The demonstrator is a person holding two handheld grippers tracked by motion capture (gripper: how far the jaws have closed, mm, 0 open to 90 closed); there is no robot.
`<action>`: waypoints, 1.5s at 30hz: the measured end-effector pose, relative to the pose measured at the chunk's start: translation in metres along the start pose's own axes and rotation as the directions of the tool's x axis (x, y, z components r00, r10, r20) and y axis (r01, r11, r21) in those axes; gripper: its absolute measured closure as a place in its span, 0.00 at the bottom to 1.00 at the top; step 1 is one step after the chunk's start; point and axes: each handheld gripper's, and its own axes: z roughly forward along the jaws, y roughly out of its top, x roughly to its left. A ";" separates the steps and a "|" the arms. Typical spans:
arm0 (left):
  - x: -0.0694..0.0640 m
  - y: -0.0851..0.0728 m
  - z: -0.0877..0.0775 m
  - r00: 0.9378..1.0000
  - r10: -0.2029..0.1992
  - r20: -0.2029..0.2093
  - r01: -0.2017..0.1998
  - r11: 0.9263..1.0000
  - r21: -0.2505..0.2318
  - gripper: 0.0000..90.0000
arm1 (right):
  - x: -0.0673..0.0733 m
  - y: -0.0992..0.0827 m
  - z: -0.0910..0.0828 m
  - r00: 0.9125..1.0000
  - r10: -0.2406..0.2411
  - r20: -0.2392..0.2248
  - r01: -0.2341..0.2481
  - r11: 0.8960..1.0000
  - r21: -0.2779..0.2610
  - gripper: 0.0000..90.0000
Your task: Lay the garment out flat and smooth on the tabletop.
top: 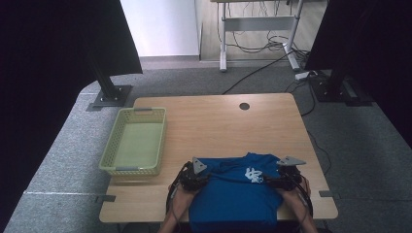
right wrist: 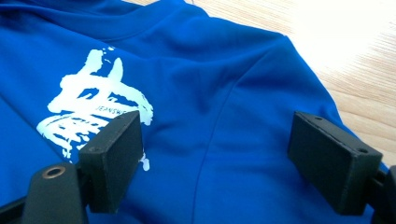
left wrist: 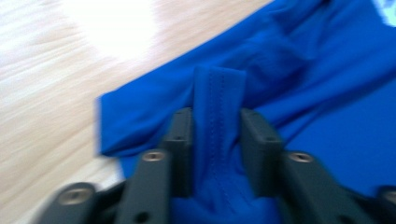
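A blue T-shirt [top: 233, 194] with a white print [top: 253, 174] lies flat at the front edge of the wooden table [top: 218, 121]. At the shirt's left edge, my left gripper [top: 205, 178] is shut on a raised fold of blue fabric [left wrist: 218, 93], which its pads [left wrist: 183, 140] press from both sides. My right gripper [top: 268, 180] is at the shirt's right side, open. In the right gripper view its jaws [right wrist: 215, 140] stand wide apart just above the cloth [right wrist: 224, 84], near the white print [right wrist: 88, 107], with nothing pinched between them.
An empty pale green plastic basket [top: 111, 145] stands on the left part of the table. A round cable hole [top: 244, 106] sits near the far edge. Bare wood stretches between the shirt and the far edge. The person's forearms enter from below.
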 end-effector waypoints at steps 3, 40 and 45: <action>0.014 -0.003 -0.005 0.999 -0.042 -0.032 0.042 0.999 -0.011 0.85 | -0.003 -0.001 -0.002 1.000 0.006 0.009 -0.006 1.000 0.001 0.20; 0.015 -0.012 -0.006 0.994 -0.111 0.009 0.111 0.993 0.027 0.52 | 0.002 -0.003 -0.003 1.000 0.007 0.015 -0.007 1.000 -0.003 0.21; 0.012 -0.018 -0.019 0.994 -0.106 0.025 0.104 0.993 0.060 0.50 | 0.011 -0.011 -0.012 1.000 -0.003 -0.004 0.003 1.000 0.000 0.21</action>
